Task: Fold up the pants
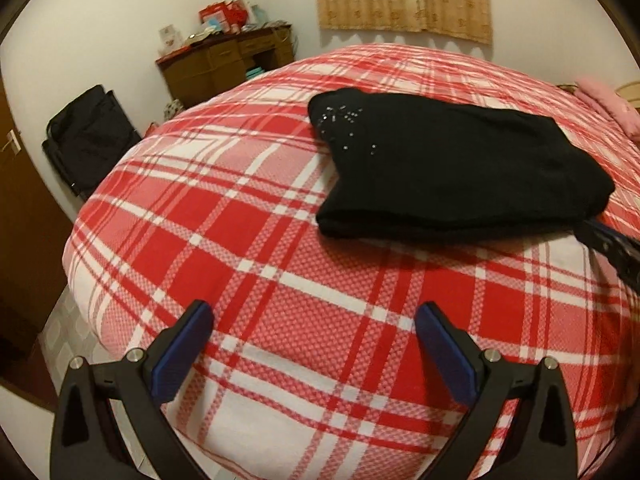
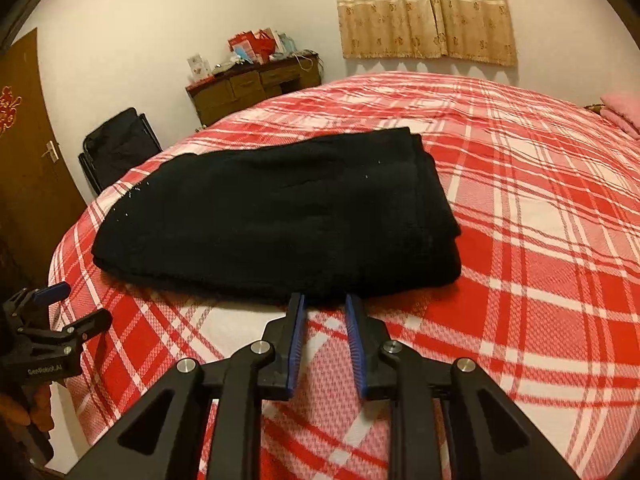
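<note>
Right tongs (image 2: 325, 300) (parted) at pants (image 2: 280, 216) edge

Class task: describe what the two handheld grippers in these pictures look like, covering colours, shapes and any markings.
Both the left gripper and the right gripper have black angular frames with triangular cut-outs, silver round bolts and flat blue pads on their fingers. White lettering marks the left gripper's body, too blurred to read surely.

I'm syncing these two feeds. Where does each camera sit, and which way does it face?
Left wrist view: on the left gripper, facing down across the bed; its open fingers show, the right gripper at the edge.
Right wrist view: on the right gripper, facing the folded pants; the left gripper shows.
Shared: pants, bed, dresser, curtain.
</note>
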Action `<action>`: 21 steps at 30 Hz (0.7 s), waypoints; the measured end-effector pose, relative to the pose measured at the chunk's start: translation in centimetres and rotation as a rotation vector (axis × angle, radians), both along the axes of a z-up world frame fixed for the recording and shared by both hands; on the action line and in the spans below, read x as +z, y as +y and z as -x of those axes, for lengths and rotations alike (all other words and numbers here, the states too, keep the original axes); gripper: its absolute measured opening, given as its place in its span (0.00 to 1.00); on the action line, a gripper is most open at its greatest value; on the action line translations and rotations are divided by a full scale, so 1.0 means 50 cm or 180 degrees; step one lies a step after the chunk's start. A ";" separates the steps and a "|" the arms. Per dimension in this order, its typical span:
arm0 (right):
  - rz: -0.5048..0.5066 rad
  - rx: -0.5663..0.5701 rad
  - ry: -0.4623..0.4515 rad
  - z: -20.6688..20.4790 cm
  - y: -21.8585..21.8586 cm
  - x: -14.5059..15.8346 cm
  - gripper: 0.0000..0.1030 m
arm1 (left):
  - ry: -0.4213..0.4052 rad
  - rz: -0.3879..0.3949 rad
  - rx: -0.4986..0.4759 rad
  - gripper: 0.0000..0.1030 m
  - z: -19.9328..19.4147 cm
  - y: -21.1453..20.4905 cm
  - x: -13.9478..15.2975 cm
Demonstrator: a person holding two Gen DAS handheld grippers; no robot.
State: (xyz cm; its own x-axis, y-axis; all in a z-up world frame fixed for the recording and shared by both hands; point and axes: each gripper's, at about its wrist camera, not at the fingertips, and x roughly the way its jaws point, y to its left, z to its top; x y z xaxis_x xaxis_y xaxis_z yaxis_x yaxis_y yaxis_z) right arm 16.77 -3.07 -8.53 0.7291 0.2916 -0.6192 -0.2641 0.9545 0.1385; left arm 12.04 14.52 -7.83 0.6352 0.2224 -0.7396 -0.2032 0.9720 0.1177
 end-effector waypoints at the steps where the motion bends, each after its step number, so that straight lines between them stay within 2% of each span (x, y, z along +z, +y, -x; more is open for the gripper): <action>1: 0.0038 -0.0001 -0.0002 0.009 0.004 0.001 0.32 | 0.0012 -0.0006 0.0030 1.00 0.001 -0.002 -0.002; 2: 0.0099 0.0007 -0.0004 0.020 0.010 0.002 0.36 | 0.0024 0.0004 0.0043 1.00 0.003 -0.003 -0.002; 4: 0.0243 0.0032 -0.0006 0.046 0.025 0.004 0.52 | 0.0077 0.0039 0.0053 1.00 0.010 -0.006 -0.002; 5: 0.0318 0.0038 -0.0005 0.061 0.032 0.003 0.56 | 0.0099 0.0061 0.0051 1.00 0.012 -0.006 -0.002; 7: 0.0506 0.0006 0.0007 0.095 0.049 -0.002 0.70 | 0.0153 0.0085 0.0031 1.00 0.020 -0.008 -0.001; 9: 0.0702 -0.0018 0.0001 0.131 0.062 -0.012 0.72 | 0.0126 0.0155 0.0004 1.00 0.036 -0.003 0.001; 11: 0.0763 -0.0016 -0.0014 0.156 0.063 -0.016 0.73 | -0.0010 0.0379 -0.0001 1.00 0.062 0.020 0.007; 13: 0.0633 -0.0047 0.0020 0.174 0.050 -0.013 0.73 | -0.0118 0.0546 0.0043 1.00 0.083 0.051 0.013; 15: 0.0267 -0.0079 0.0005 0.186 0.029 0.001 0.73 | -0.0138 0.0519 0.0139 1.00 0.092 0.083 0.013; 18: -0.0451 0.0254 -0.0050 0.190 0.030 0.036 0.73 | -0.0182 0.0511 0.0291 1.00 0.099 0.126 0.021; 21: -0.0685 0.0594 -0.0093 0.172 0.081 0.059 0.73 | -0.0336 0.0528 0.0389 1.00 0.102 0.153 0.046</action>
